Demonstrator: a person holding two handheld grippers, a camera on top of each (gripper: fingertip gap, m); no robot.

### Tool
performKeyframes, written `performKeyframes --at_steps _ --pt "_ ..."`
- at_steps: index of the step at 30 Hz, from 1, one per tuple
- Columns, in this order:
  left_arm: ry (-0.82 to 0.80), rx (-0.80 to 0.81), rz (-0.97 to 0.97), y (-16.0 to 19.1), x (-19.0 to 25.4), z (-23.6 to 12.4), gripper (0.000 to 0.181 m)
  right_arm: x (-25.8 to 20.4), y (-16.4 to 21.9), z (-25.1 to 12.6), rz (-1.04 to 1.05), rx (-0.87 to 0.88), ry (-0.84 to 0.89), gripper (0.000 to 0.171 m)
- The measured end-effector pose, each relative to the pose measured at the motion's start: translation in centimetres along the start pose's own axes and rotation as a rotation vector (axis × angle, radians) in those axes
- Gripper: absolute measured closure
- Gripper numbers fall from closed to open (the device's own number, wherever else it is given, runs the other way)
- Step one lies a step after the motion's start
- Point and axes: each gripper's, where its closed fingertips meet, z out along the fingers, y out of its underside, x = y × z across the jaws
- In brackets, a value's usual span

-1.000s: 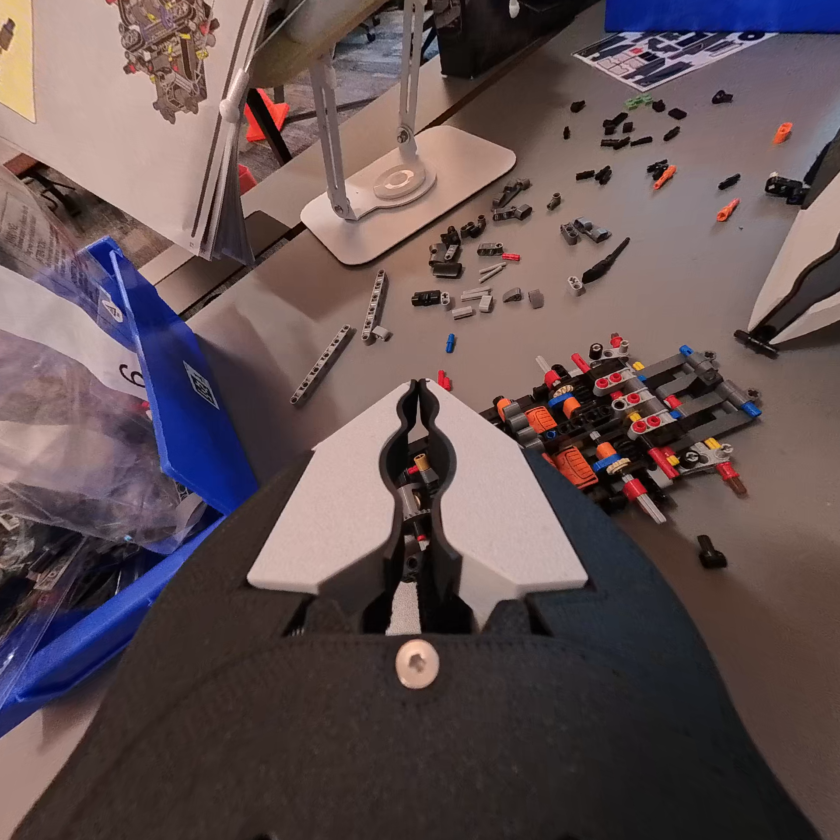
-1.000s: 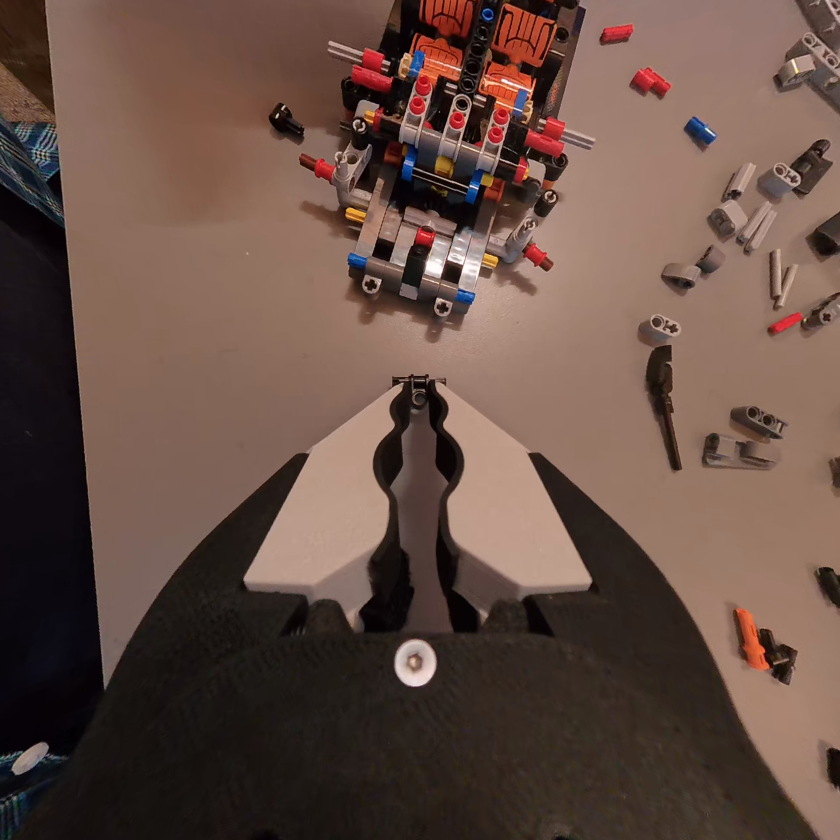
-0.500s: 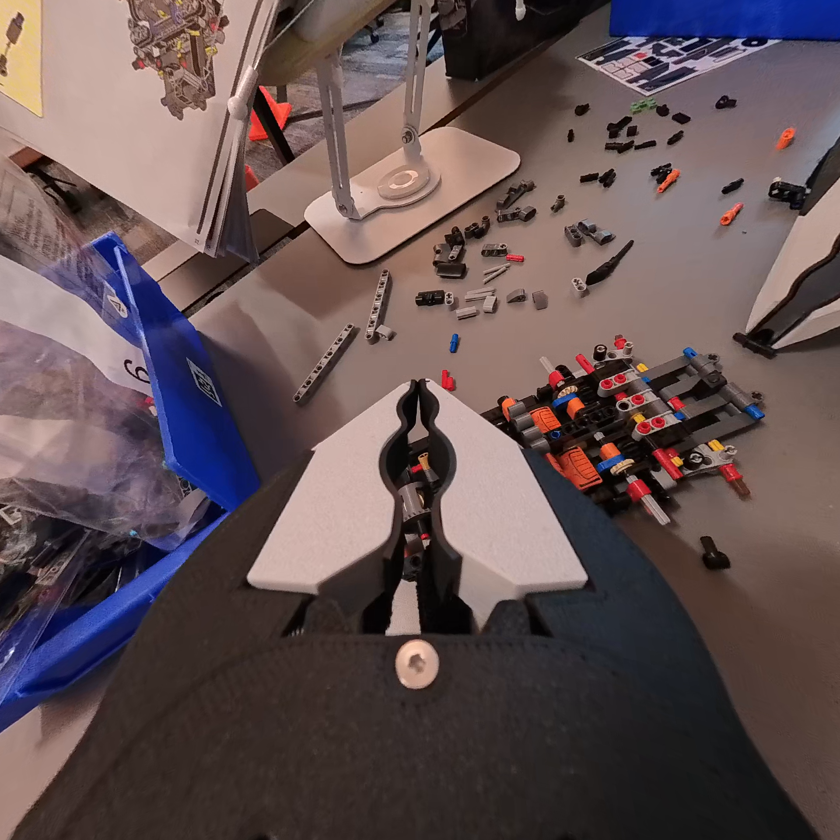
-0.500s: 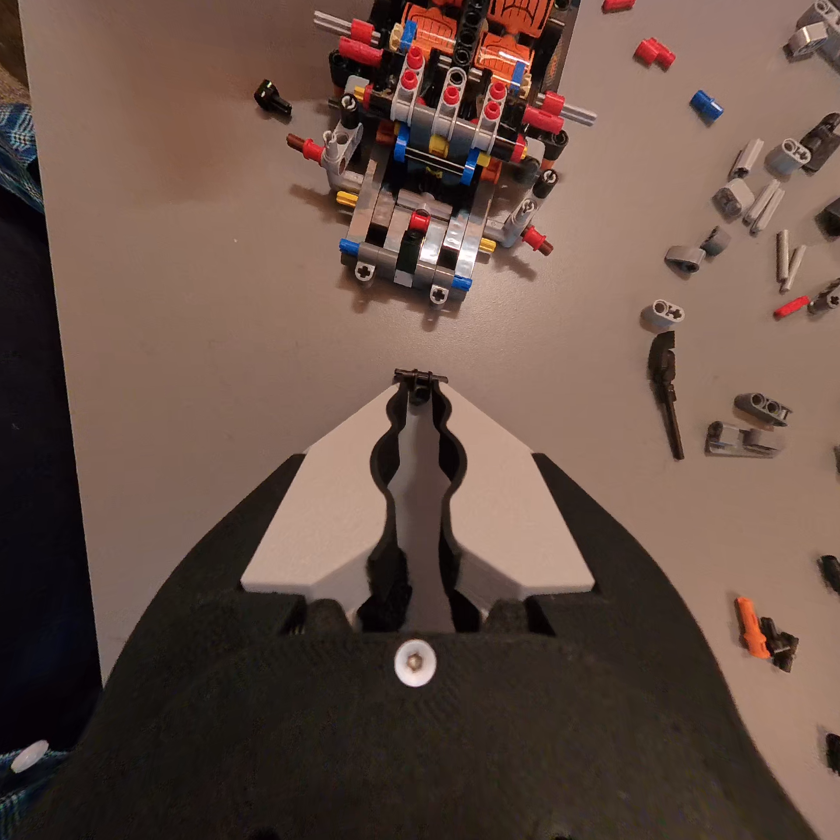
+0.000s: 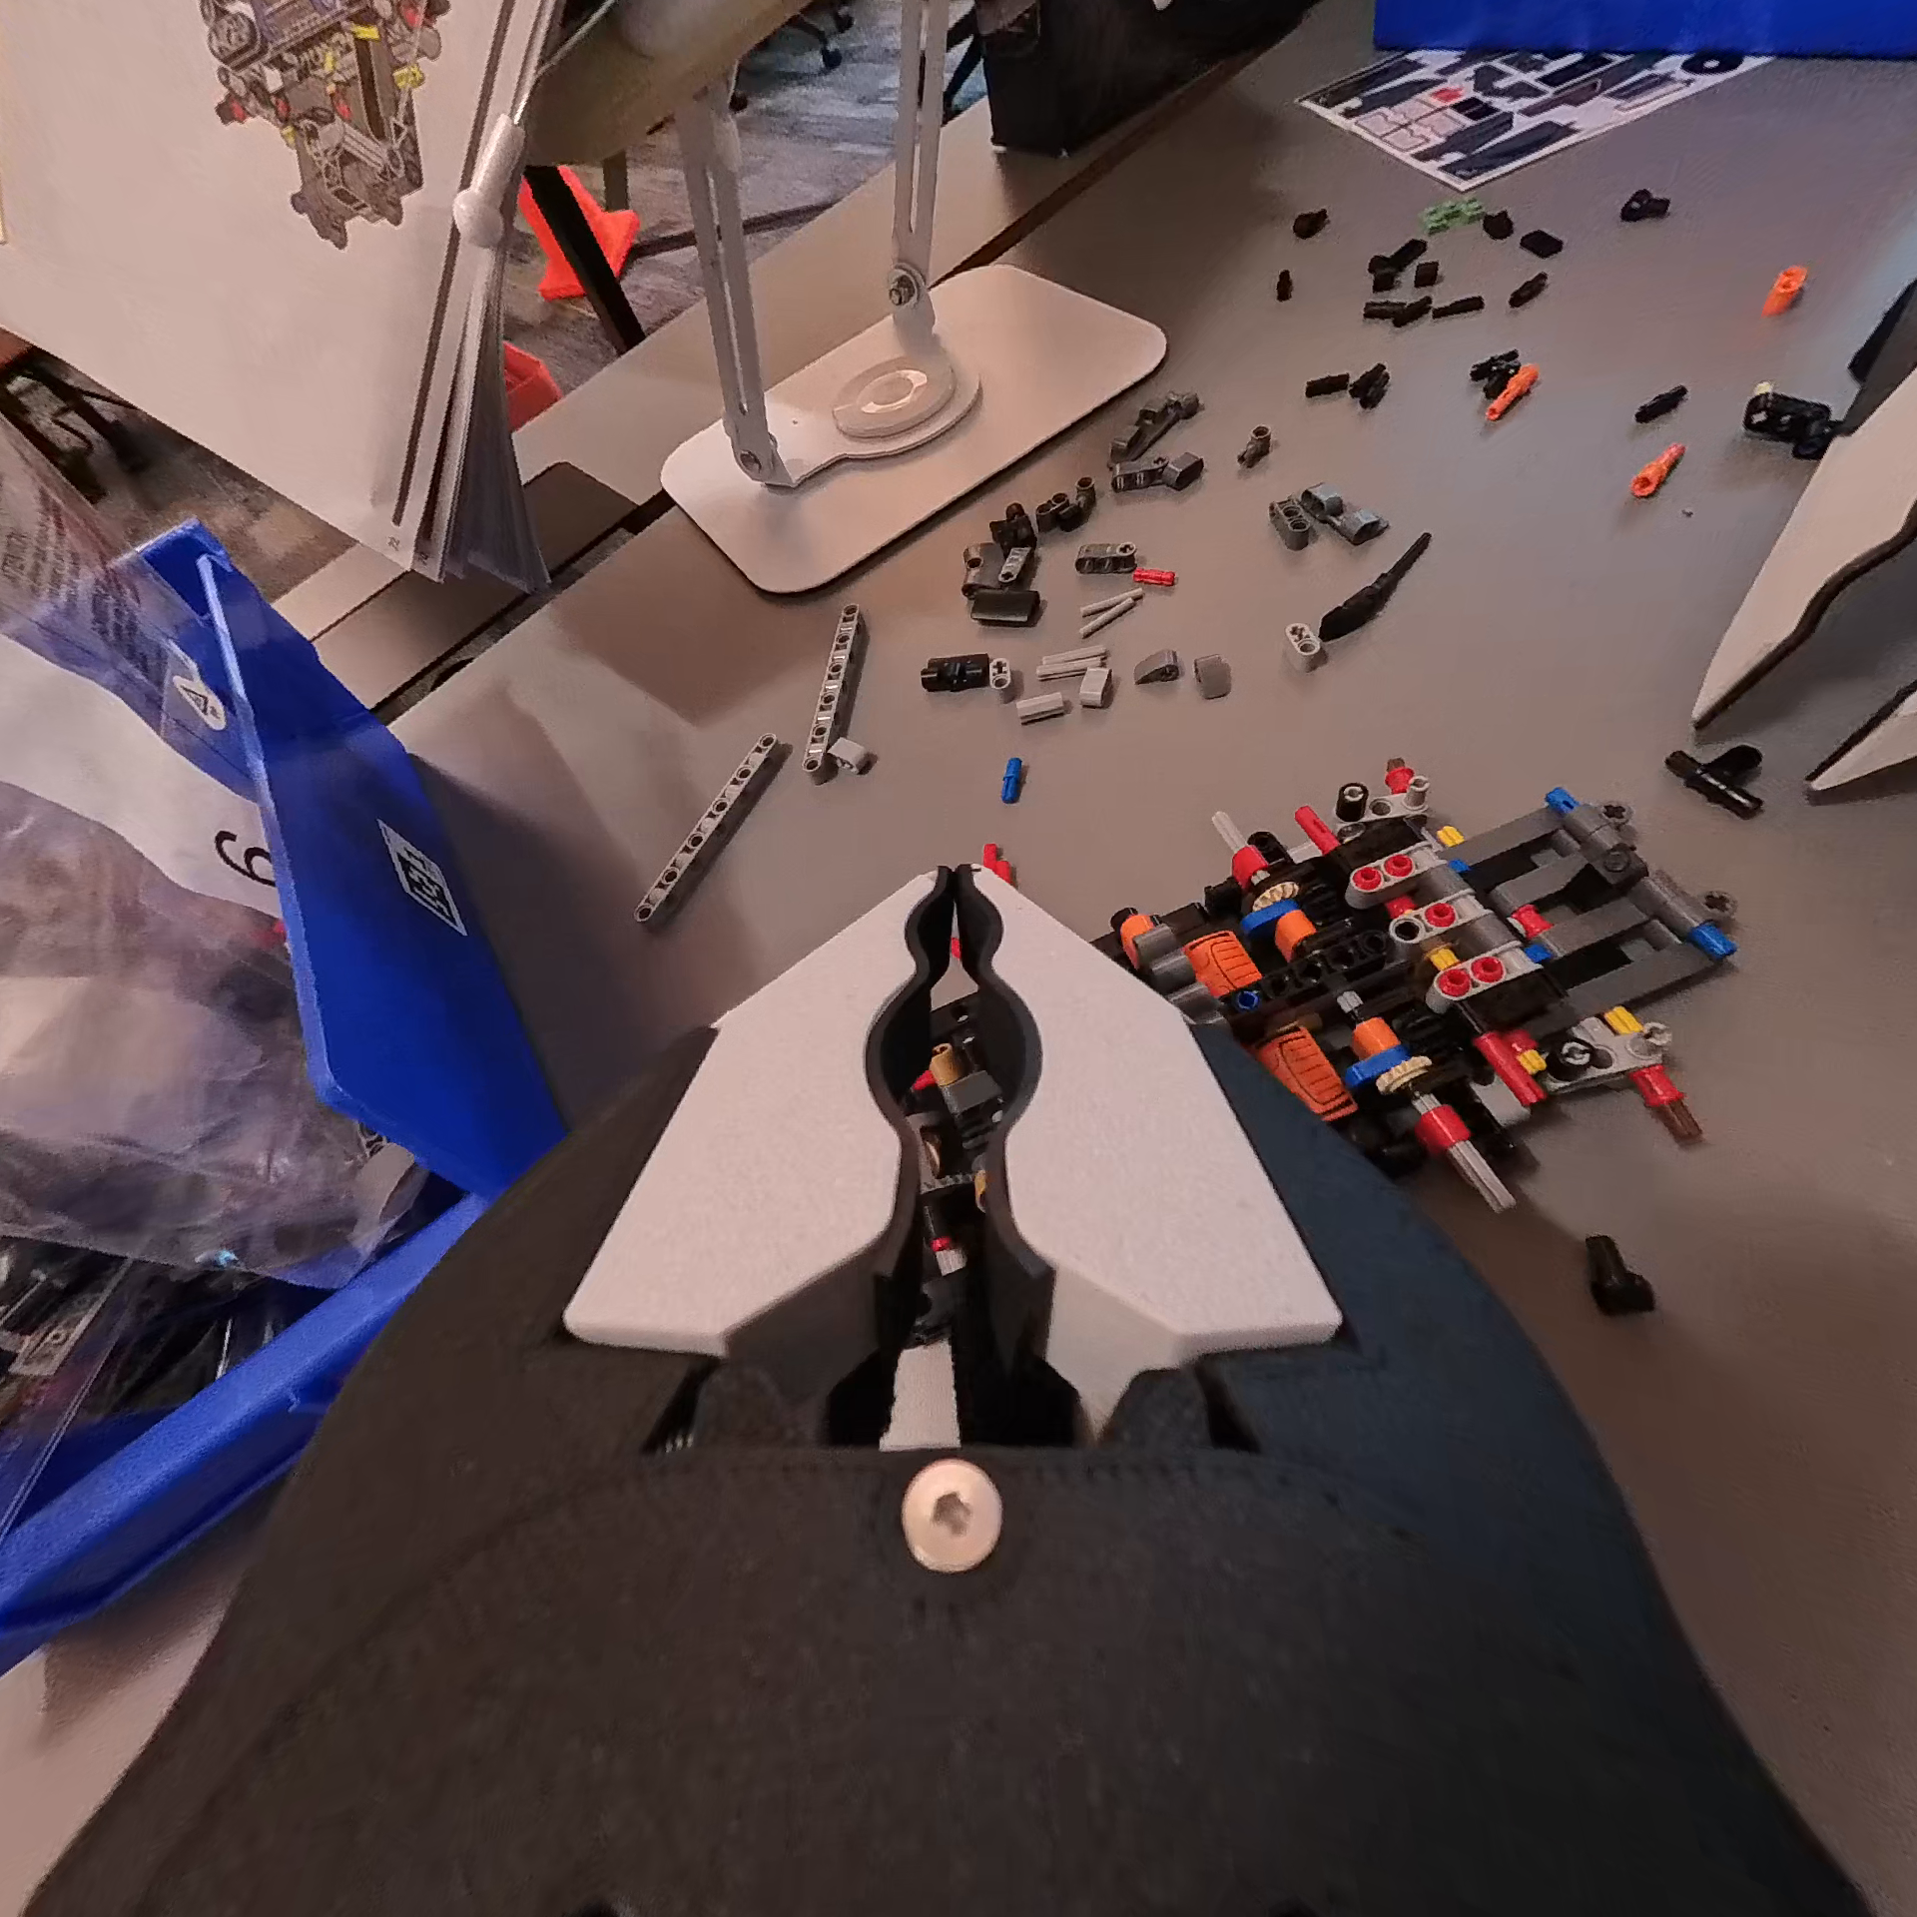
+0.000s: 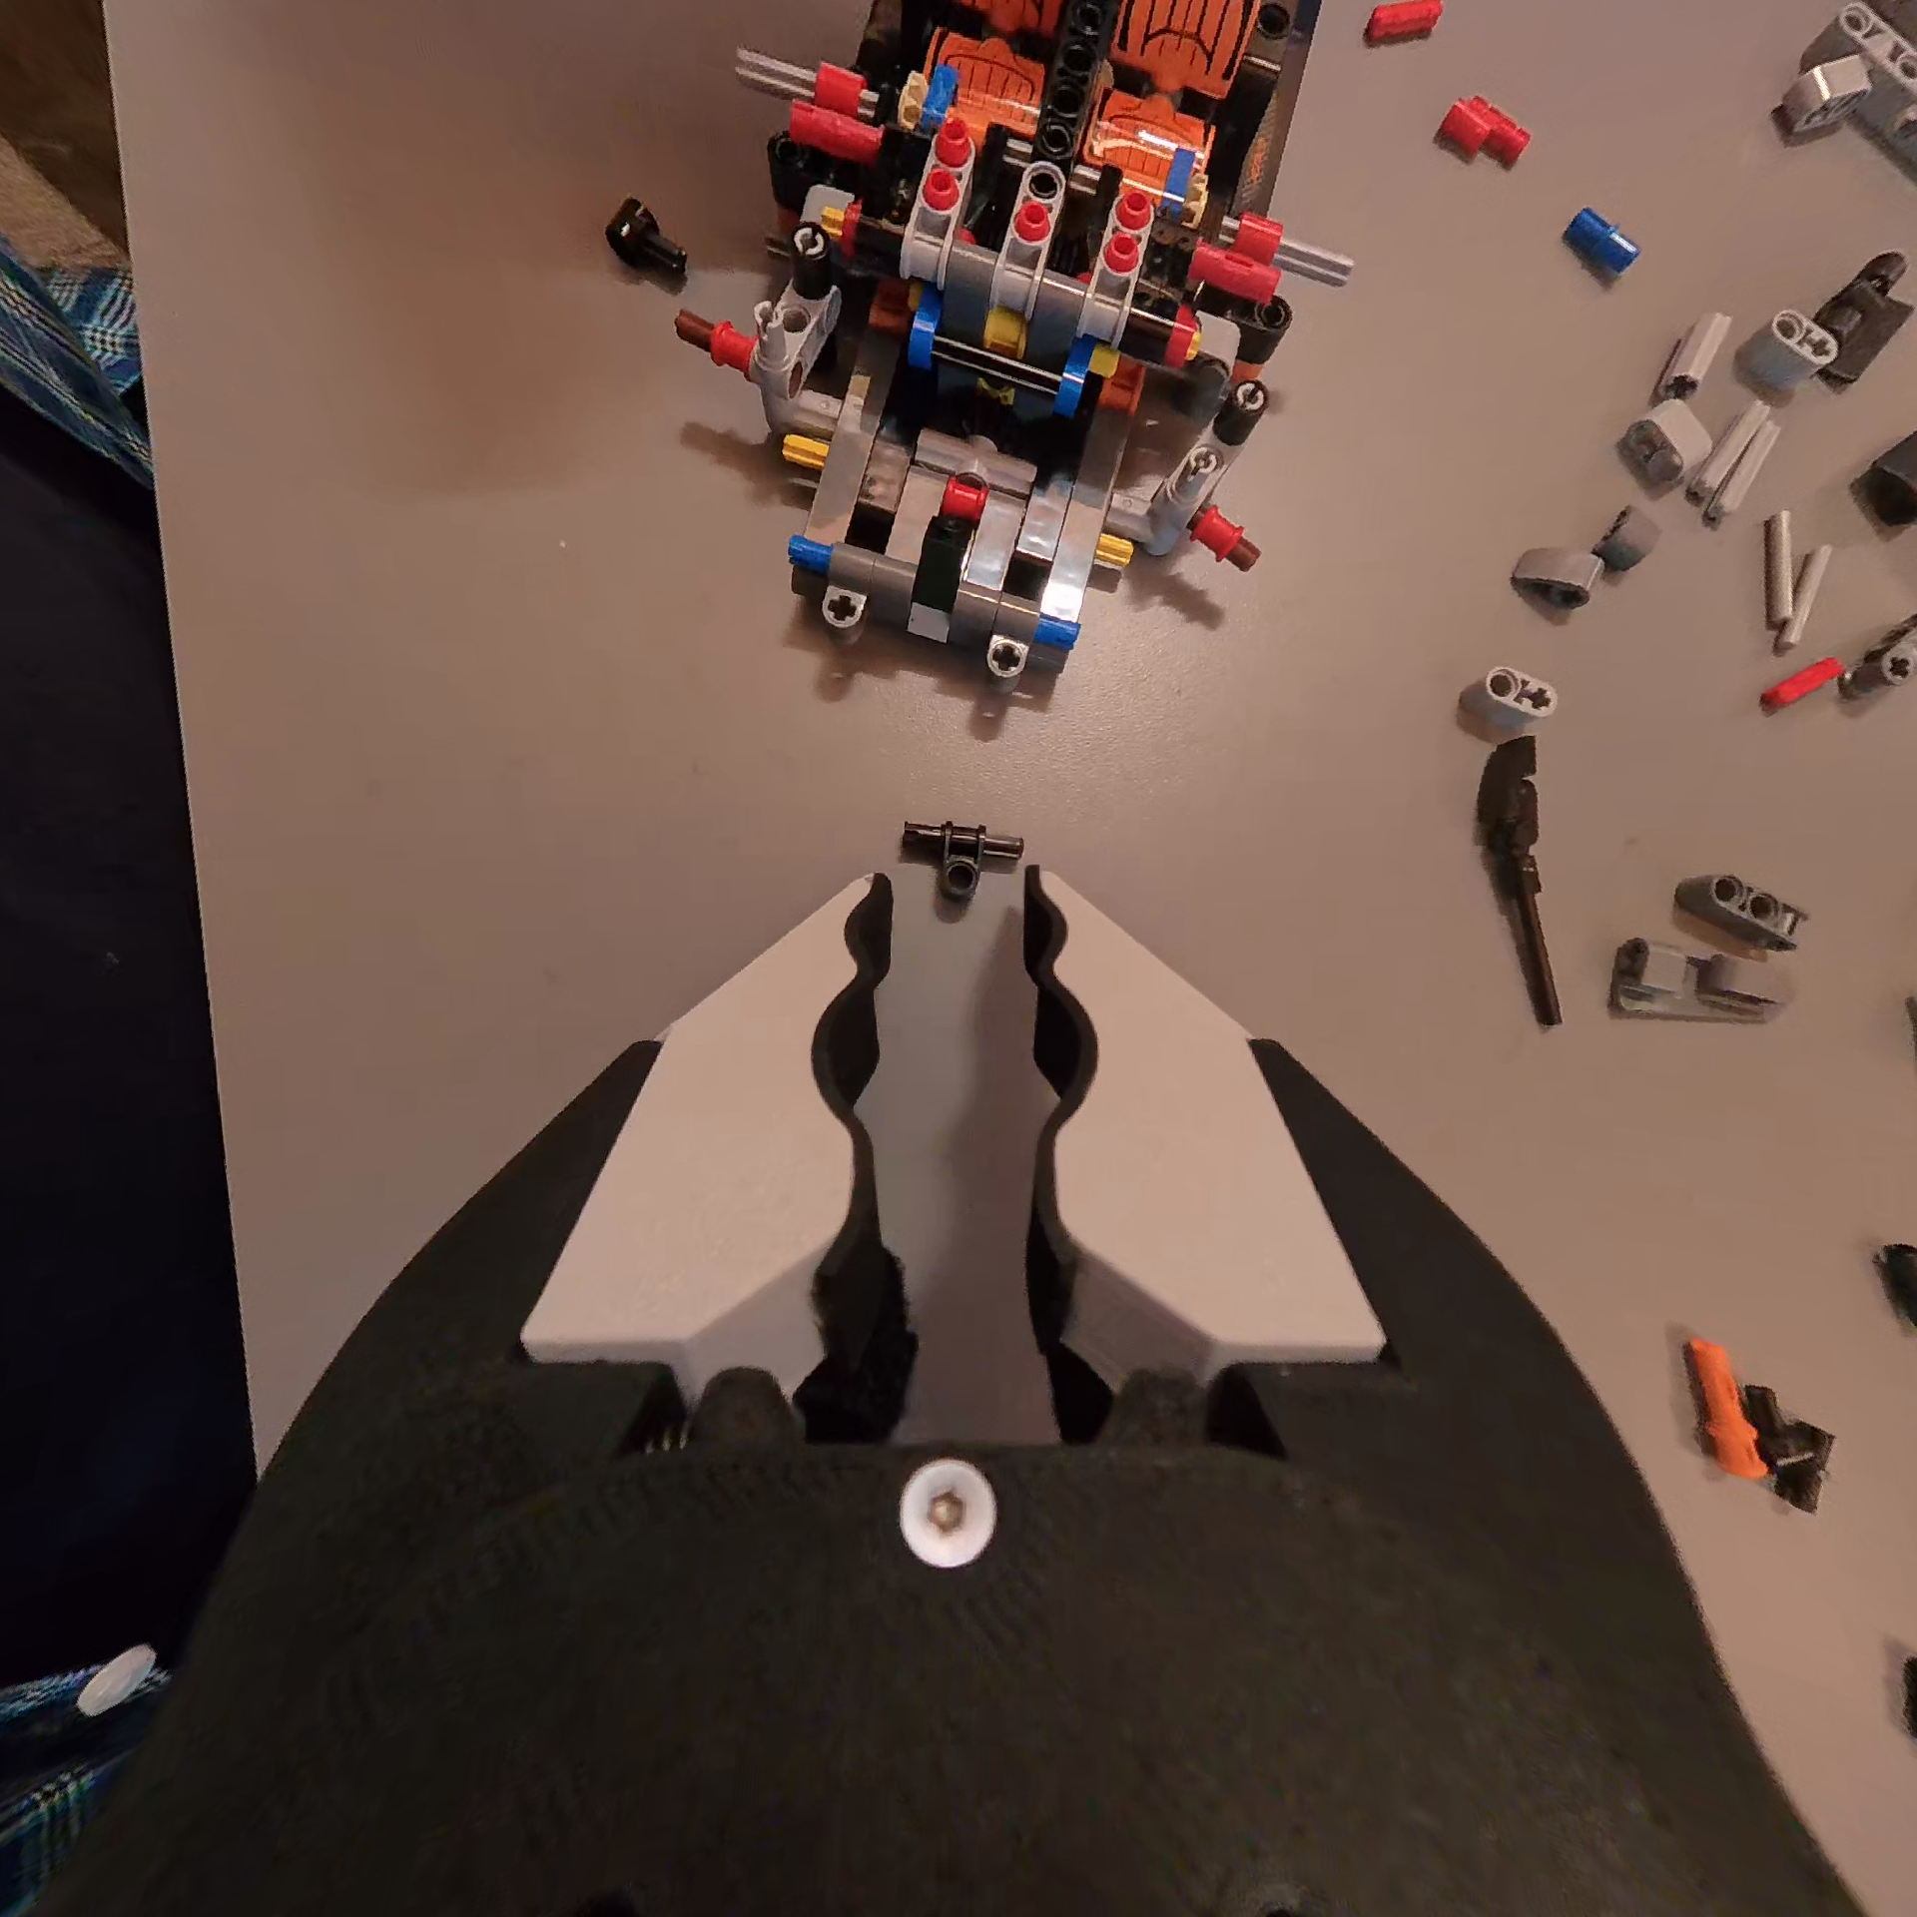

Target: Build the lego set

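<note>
Right tool [image 6: 956, 882] hangs released, its tips flanking a small black connector [image 6: 961, 853] on the table [image 6: 467, 726], long axis crosswise to them, just short of the half-built model [image 6: 996, 342]; left tool [image 5: 954, 882] is clenched, farther off.

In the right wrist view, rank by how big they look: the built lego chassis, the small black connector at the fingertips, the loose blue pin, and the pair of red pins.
1. Built lego chassis
2. Black connector
3. Red pins
4. Blue pin

The connector lies nearer the camera, so its lead over the red pins is unsure.
</note>
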Motion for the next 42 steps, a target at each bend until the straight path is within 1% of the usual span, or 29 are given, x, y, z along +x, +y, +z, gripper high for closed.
performKeyframes --at_steps 1,5,9,12,14,17,20,22,25,28,35,42 --pt "0.001 -0.001 -0.001 0.0 0.0 0.0 0.181 0.1 0.0 -0.1 0.001 0.005 0.001 0.148" --pt "0.000 -0.001 0.000 0.0 0.0 0.0 0.181 0.7 -0.4 -1.1 0.013 0.052 0.021 0.150" --pt "-0.005 0.000 -0.003 0.1 -0.2 -0.1 0.181 2.4 -0.3 -3.1 0.051 0.095 0.045 0.153" --pt "-0.009 -0.001 -0.002 0.1 -0.3 -0.2 0.181 4.1 0.4 -4.6 0.060 0.093 0.099 0.158" --pt "-0.012 0.000 -0.003 0.1 -0.4 -0.2 0.181 6.5 1.2 -6.0 0.071 0.083 0.180 0.159" --pt "-0.013 -0.001 -0.004 0.1 -0.5 -0.2 0.181 11.7 3.0 -8.6 0.141 0.096 0.301 0.159" --pt "-0.017 -0.004 0.000 0.1 -0.5 -0.3 0.181 17.3 5.3 -10.9 0.231 0.102 0.401 0.152" --pt "-0.024 -0.003 -0.001 0.0 -0.7 -0.4 0.181 20.5 7.0 -11.7 0.268 0.069 0.451 0.147" --pt "-0.033 -0.005 -0.004 0.1 -1.0 -0.5 0.181 23.9 9.0 -12.1 0.302 0.036 0.489 0.147" --pt "-0.038 -0.010 -0.005 0.2 -1.2 -0.5 0.181 25.8 10.4 -12.2 0.340 0.030 0.503 0.148" --pt "-0.037 -0.017 -0.008 0.6 -1.3 -0.4 0.181 28.5 13.1 -12.2 0.397 -0.001 0.510 0.154" --pt "-0.043 -0.020 -0.008 0.6 -1.4 -0.5 0.181 29.8 14.3 -11.1 0.406 -0.015 0.466 0.155"
